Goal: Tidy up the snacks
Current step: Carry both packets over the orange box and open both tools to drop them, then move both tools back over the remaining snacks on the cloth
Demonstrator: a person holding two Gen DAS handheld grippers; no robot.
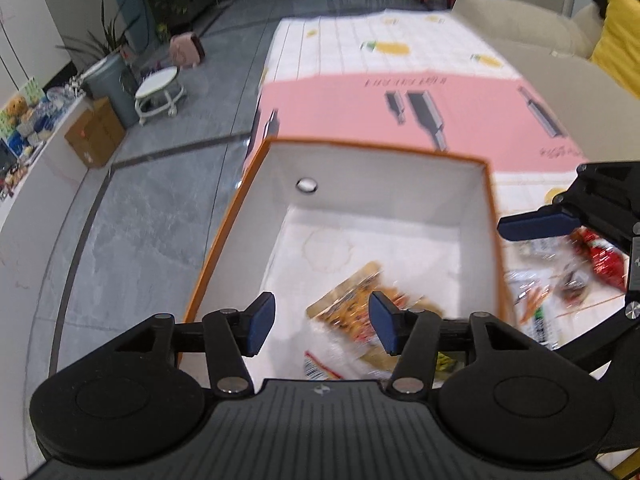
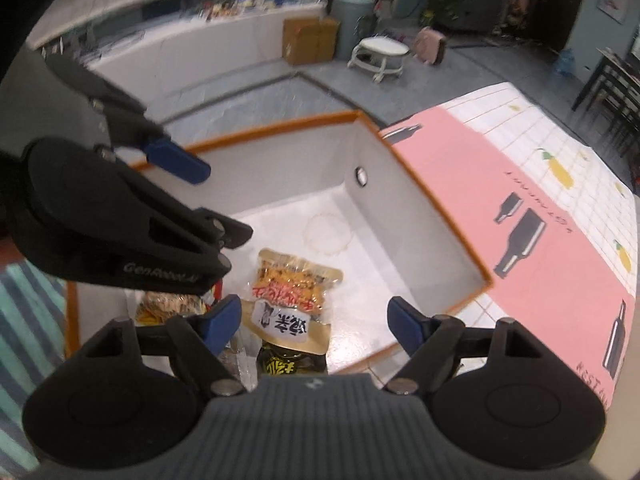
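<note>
An orange-rimmed white box (image 1: 490, 216) (image 2: 400, 168) stands on the table. Inside it lie a gold snack packet (image 2: 292, 292) (image 1: 352, 304), a dark packet (image 2: 292, 362) below it and another snack bag (image 2: 168, 306) at the near left. My left gripper (image 1: 320, 324) is open and empty above the box's near end. My right gripper (image 2: 316, 326) is open and empty, hovering over the gold packet. More snacks lie outside the box to the right in the left wrist view, among them a red packet (image 1: 604, 260) and wrapped sticks (image 1: 536, 308).
A pink and white patterned cloth (image 1: 400, 92) (image 2: 540, 200) covers the table. A beige sofa with a yellow cushion (image 1: 620, 44) stands beyond. On the floor to the left are a white stool (image 1: 158, 90), a cardboard carton (image 1: 94, 132) and a bin (image 1: 114, 84).
</note>
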